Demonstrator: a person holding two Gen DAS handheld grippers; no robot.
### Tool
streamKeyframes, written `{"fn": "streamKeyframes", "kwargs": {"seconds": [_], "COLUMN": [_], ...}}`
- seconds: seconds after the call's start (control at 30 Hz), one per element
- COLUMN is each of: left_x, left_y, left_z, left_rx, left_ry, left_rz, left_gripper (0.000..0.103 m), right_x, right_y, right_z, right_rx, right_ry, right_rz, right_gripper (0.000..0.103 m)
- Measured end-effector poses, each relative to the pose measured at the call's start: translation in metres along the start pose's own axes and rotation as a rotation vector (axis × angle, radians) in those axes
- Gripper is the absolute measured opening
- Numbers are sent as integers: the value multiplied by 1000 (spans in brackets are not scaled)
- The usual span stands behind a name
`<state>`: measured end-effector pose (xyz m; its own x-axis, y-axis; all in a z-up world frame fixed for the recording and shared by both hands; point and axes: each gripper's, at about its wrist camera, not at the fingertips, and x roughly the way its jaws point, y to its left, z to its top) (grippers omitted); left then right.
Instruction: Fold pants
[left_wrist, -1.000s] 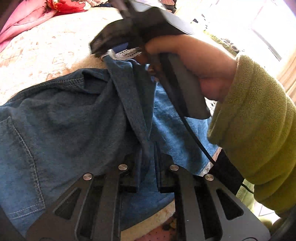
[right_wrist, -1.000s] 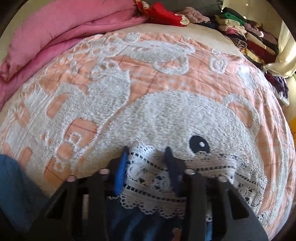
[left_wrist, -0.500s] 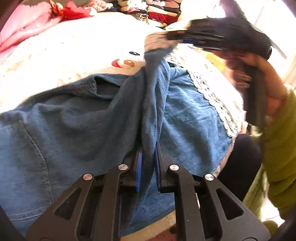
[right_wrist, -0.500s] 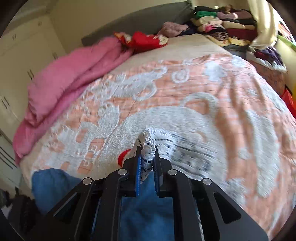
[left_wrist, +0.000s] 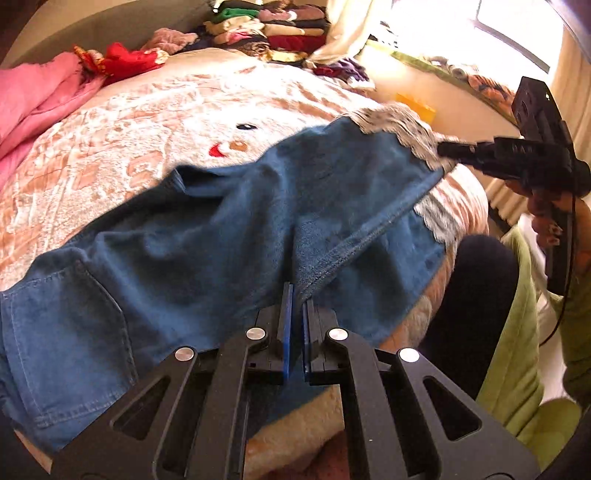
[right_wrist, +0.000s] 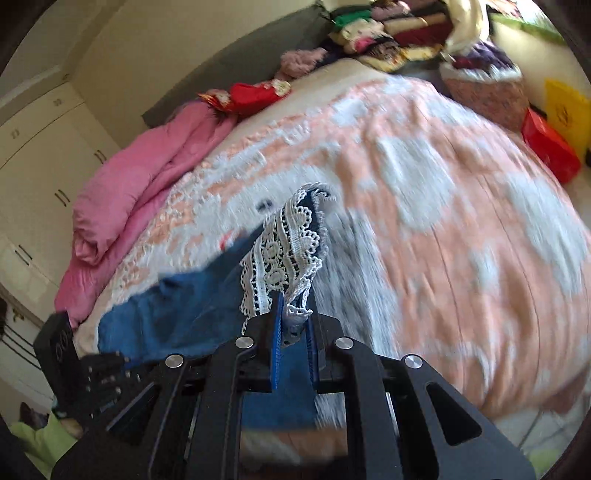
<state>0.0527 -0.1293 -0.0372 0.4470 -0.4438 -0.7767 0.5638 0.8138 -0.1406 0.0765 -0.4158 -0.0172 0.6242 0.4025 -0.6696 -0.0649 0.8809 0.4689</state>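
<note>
Right tool (right_wrist: 293, 325), clamped on lace hem (right_wrist: 284, 258), swung out past bed's (left_wrist: 155, 122) near edge, stretching pants (left_wrist: 184, 258) across near corner; left tool (left_wrist: 295, 314) clamped on seam; pink quilt (right_wrist: 140, 195) + clothes pile (left_wrist: 273, 33) at far edge.

Blue denim pants (left_wrist: 229, 236) with lighter blue stitching at the pocket; white openwork lace hem trim (right_wrist: 284, 254) in scalloped rows with ringed motifs. Peach-and-white textured bedspread (left_wrist: 155, 122) bearing a black eye spot and a red-and-orange mark. Plain pink quilt (right_wrist: 140, 184), bunched. Red patterned cloth (right_wrist: 255, 94) with white flecks. Black two-finger grippers with blue pads (left_wrist: 286, 332). Olive-green fleece sleeve (left_wrist: 517, 362). Yellow bag (right_wrist: 565, 107) beside red box (right_wrist: 546, 147).
</note>
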Motion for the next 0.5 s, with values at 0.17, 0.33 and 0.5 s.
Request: {"fn": "streamKeyframes", "kwargs": {"seconds": [0.17,0.33,0.5], "left_x": [9,9,22], "left_y": [-16,-27,-26], "left_z": [-15,-23,-26], "left_rx": [46,74,64], "left_ry": [40,62,96], "left_rz": [11,4,9], "left_gripper": [0,0,3], "right_x": [3,-5,7], "right_y": [-24,-34,-39], "right_z": [-37,-52,-57], "right_rx": [73,89,48], "right_ry": [59,57,68], "right_rz": [-18,-30,-85], "right_gripper": [11,11,11]}}
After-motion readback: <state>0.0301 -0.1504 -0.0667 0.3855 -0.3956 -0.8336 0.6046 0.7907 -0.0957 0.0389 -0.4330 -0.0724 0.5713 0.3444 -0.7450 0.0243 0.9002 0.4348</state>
